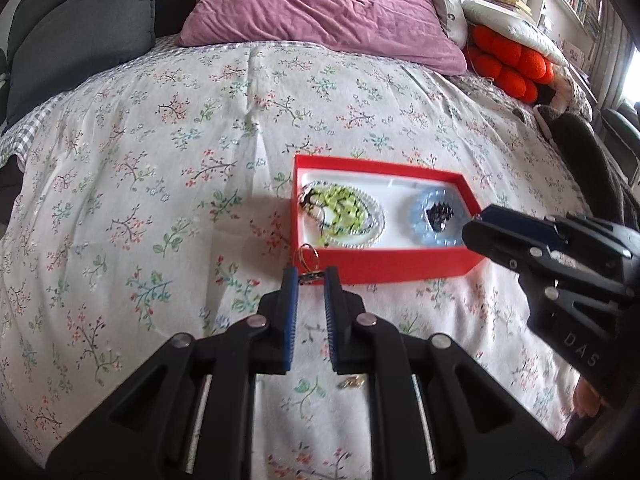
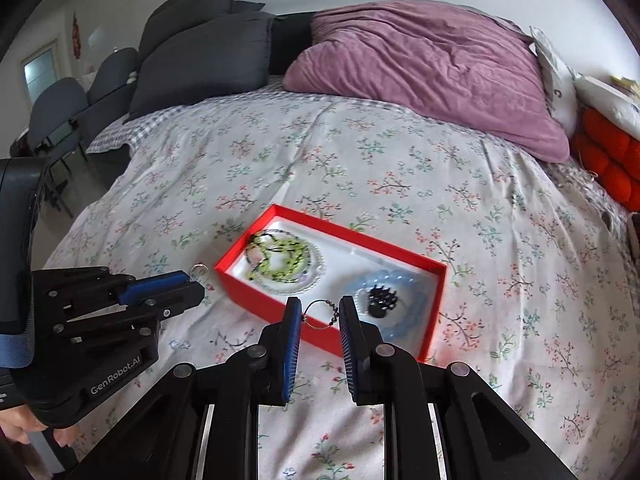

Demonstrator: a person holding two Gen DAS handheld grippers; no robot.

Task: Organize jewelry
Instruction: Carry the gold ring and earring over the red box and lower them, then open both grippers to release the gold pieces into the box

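A bed [image 2: 280,160] with a floral cover carries an open red box [image 2: 280,304] near its middle, and pillows lie along its head edge; inside the box a green-and-white bead coil [image 2: 286,262] lies at one end and a pale blue bracelet [image 2: 404,300] around a small black piece [image 2: 382,300] at the other. The left tongs [image 1: 310,278] pinch a thin hoop earring [image 1: 309,254] just outside the box's near wall. The right tongs [image 2: 320,314] pinch a beaded ring [image 2: 320,314] above that wall.

Floral-sheeted bed [image 1: 160,160], red jewelry box [image 1: 384,268], purple pillow [image 1: 328,4], grey cushions [image 2: 208,60], possibly a small earring [image 1: 352,381]
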